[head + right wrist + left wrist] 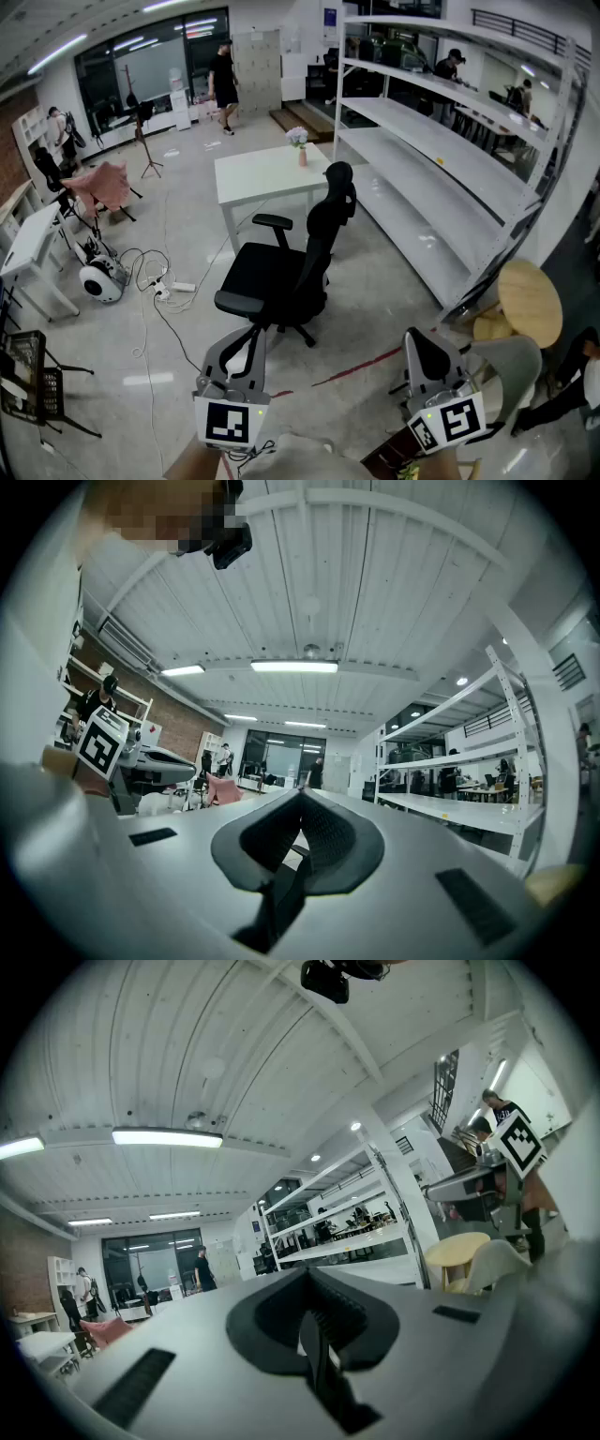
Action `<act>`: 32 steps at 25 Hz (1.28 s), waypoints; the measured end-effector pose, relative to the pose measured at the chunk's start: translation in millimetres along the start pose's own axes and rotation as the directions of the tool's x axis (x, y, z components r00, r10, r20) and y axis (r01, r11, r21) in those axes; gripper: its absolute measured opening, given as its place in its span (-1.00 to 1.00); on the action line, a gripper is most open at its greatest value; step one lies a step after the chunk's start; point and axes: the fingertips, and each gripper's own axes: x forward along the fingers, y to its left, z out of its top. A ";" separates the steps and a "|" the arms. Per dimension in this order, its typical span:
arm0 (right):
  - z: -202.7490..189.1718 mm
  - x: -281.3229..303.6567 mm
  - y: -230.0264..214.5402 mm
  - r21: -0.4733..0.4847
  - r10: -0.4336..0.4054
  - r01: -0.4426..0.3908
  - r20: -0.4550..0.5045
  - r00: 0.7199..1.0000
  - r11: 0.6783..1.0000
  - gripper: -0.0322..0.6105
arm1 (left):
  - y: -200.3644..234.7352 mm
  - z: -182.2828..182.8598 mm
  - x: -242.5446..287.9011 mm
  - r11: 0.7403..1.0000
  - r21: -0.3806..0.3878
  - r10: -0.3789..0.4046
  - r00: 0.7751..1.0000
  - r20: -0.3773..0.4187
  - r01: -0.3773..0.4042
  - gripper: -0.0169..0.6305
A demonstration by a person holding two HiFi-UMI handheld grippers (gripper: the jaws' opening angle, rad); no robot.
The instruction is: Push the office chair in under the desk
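Closest in, the left tongs point(246, 337) and right tongs point(424, 339) are both fully closed on nothing, held level and well short of the work. Closed tips should serve as blunt pushers, so I would leave them shut. Beyond them the office chair point(277, 272) stands out from the desk point(253, 173), off its near edge, seat facing left in the head view and backrest point(326, 230) toward the shelving point(441, 159). It likely needs swivelling to face the desk first. Then press both tips high on the backrest, evenly, so the castors roll straight. Go gently: a vase point(302, 155) sits near the desk's far corner.
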 end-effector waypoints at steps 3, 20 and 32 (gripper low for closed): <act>-1.3 -2.9 -5.1 -0.002 -0.009 0.009 -0.004 1.000 1.000 -0.88 | -1.9 5.8 -1.4 1.000 0.020 0.004 1.000 0.003 -0.004 -0.93; -25.5 -19.1 -46.7 0.034 0.003 -0.002 -0.021 1.000 0.999 -0.88 | -59.9 20.0 18.7 0.993 0.104 -0.061 0.998 0.020 0.059 -0.92; -58.2 -16.5 -73.7 0.035 0.018 -0.016 -0.068 0.998 0.999 -0.88 | -87.4 16.9 53.2 0.991 0.116 -0.062 0.998 0.020 0.059 -0.92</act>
